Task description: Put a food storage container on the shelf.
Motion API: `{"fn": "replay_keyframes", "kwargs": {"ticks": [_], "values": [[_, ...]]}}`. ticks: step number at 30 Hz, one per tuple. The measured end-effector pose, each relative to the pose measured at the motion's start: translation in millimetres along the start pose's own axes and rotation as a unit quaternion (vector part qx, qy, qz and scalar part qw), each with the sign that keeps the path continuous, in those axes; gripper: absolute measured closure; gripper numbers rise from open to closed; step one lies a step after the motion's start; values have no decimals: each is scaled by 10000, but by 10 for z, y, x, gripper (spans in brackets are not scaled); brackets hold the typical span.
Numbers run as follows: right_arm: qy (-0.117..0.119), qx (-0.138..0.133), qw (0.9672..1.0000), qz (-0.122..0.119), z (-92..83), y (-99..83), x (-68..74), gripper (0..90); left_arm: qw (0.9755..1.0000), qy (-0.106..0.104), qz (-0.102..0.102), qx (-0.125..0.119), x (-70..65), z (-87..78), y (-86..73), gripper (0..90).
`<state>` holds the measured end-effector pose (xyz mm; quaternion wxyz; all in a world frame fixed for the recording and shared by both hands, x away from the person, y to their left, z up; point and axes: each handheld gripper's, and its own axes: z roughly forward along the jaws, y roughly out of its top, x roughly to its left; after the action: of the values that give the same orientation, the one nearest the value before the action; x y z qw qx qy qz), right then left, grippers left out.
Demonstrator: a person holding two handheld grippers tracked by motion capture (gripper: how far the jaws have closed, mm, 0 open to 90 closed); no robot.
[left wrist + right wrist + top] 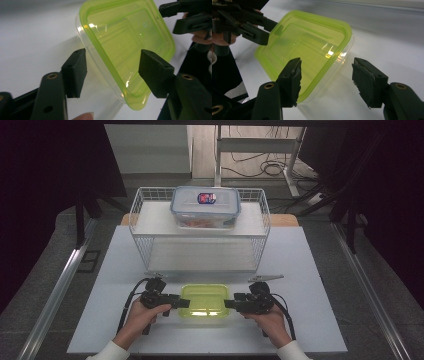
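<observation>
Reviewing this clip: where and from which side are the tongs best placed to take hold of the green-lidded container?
Probably at the two short ends of the green-lidded container, left tongs from its left, right tongs from its right: the lid's rim overhangs the clear walls, giving each an edge to pinch.

2 black tongs [181, 301], brass screws, white sleeves [111, 351]

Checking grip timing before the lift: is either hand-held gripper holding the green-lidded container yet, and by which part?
Nothing is held yet. The left hand-held gripper and right hand-held gripper each straddle an end edge of the green-lidded container, jaws open, pads not pressing.
</observation>
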<state>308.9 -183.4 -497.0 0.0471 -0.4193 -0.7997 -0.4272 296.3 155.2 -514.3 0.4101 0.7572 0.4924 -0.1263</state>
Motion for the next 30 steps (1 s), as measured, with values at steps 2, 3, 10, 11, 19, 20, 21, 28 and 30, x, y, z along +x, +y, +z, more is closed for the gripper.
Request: {"fn": "replay_keyframes", "kwargs": {"ticks": [2, 3, 10, 11, 19, 20, 21, 28, 30], "values": [[-18, 22, 10000, 37, 34, -4, -21, 419, 10000, 23, -30, 16, 19, 12, -5, 411], [-16, 18, 10000, 31, 51, -8, -27, 429, 10000, 30, -55, 7, 22, 13, -8, 421], [101, 109, 9999, 85, 162, -28, -22, 494, 9999, -116, -51, 24, 34, 8, -10, 512], [141, 82, 9998, 129, 164, -27, -31, 520, 9999, -103, -49, 17, 33, 11, -12, 525], [326, -19, 9982, 501, 130, -63, -64, 669, 9999, -56, 6, -124, 24, -24, -68, 670], [329, -21, 9981, 523, 124, -66, -61, 676, 9999, -37, 27, -136, 11, -27, -76, 672], [327, -39, 9980, 546, 118, -70, -56, 683, 9999, -21, 77, -148, -5, -38, -84, 677], [461, -189, 9964, 684, 30, -112, -23, 751, 9993, 0, 161, -341, -61, -80, -153, 721], [541, -215, 9957, 719, 11, -123, -27, 767, 9991, -106, 165, -366, -49, -90, -176, 725]]}}
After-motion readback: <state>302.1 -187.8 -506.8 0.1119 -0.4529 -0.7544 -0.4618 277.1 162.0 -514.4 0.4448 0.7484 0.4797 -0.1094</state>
